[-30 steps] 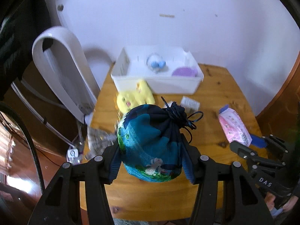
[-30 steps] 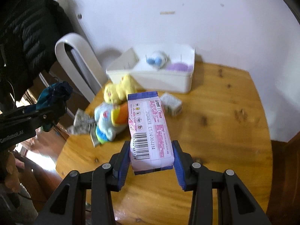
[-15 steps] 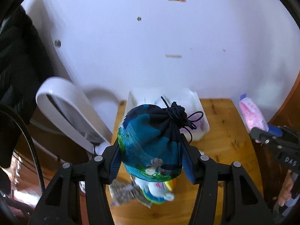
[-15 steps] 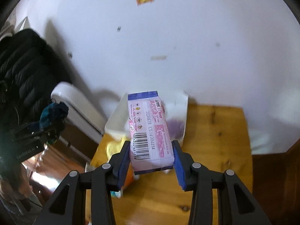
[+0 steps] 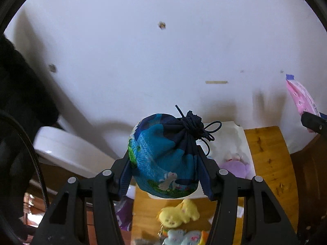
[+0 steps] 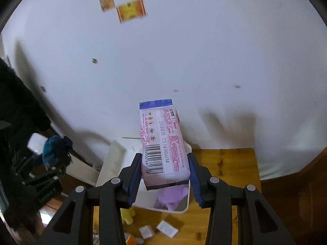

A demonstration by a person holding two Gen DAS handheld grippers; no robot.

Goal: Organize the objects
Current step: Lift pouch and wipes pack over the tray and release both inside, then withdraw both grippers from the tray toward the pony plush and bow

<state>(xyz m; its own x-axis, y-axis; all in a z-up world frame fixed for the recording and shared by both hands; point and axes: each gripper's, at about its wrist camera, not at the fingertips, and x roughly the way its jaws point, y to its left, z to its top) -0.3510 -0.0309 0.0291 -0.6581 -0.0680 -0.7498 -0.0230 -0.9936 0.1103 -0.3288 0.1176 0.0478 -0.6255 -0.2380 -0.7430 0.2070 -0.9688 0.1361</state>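
My left gripper (image 5: 164,175) is shut on a blue drawstring pouch (image 5: 165,157) with a tied dark cord, held in the air above the white bin (image 5: 248,147). My right gripper (image 6: 165,173) is shut on a pink tissue pack (image 6: 163,143) with a barcode, also hanging over the white bin (image 6: 114,163). A purple plush (image 6: 170,198) lies inside the bin. In the right wrist view the left gripper with the pouch (image 6: 54,148) shows at the left. In the left wrist view the tissue pack (image 5: 300,98) shows at the right edge.
The bin stands at the back of a wooden table (image 6: 229,169) against a white wall. A yellow plush (image 5: 179,214), a pastel plush (image 5: 184,237) and small white packets (image 6: 166,227) lie in front of it. A white curved appliance (image 5: 65,151) stands left of the table.
Both grippers have risen and moved toward the wall, carrying the pouch and the tissue pack from the table's front to above the bin. The grips have not changed.
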